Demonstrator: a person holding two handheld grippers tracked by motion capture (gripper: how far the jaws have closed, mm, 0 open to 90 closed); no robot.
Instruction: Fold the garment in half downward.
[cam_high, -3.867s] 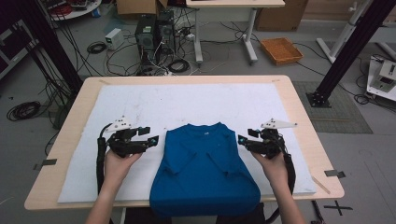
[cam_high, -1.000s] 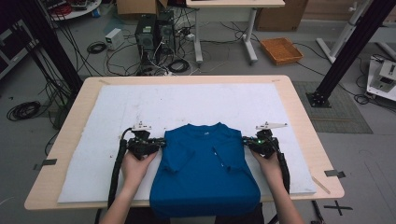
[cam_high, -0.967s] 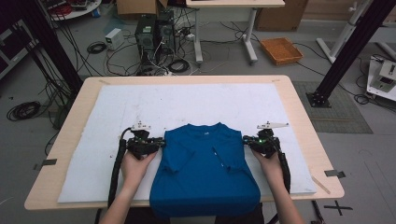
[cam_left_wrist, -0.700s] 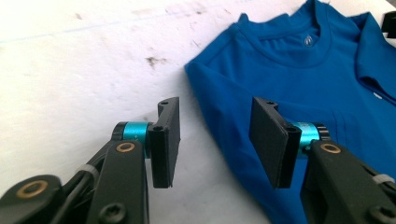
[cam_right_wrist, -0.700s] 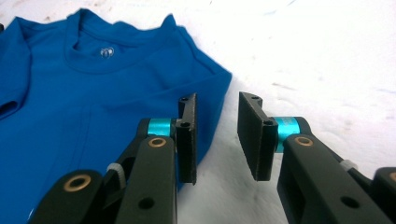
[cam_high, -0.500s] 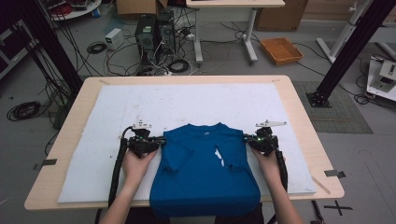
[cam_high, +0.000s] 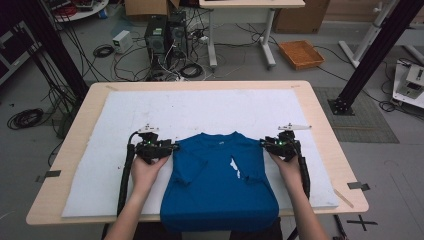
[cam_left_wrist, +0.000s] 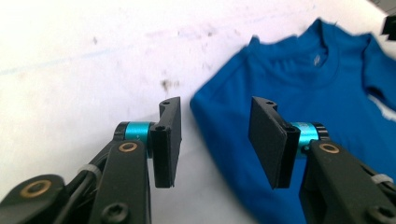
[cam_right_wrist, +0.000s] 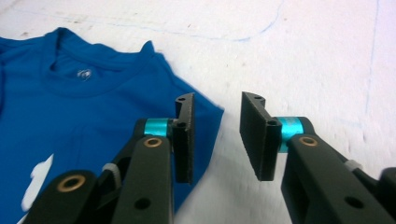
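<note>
A: One bench (cam_high: 320, 125), white mat (cam_high: 150, 110) over it. Blue T-shirt (cam_high: 215, 185) flat at near edge, collar facing away, hem hanging over the front, both sleeves folded inward.
B: Tongs?
A: Left tongs (cam_high: 171, 147) at shirt's left shoulder, right tongs (cam_high: 264, 143) at right shoulder. Both just been opening, jaws apart now. Shoulder edge sits btwn the pads each side, not pinched.

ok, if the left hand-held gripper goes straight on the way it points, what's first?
Probably the left shoulder edge of the blue cotton T-shirt, lying just ahead between the open jaws of the left hand-held gripper; depth unclear.
</note>
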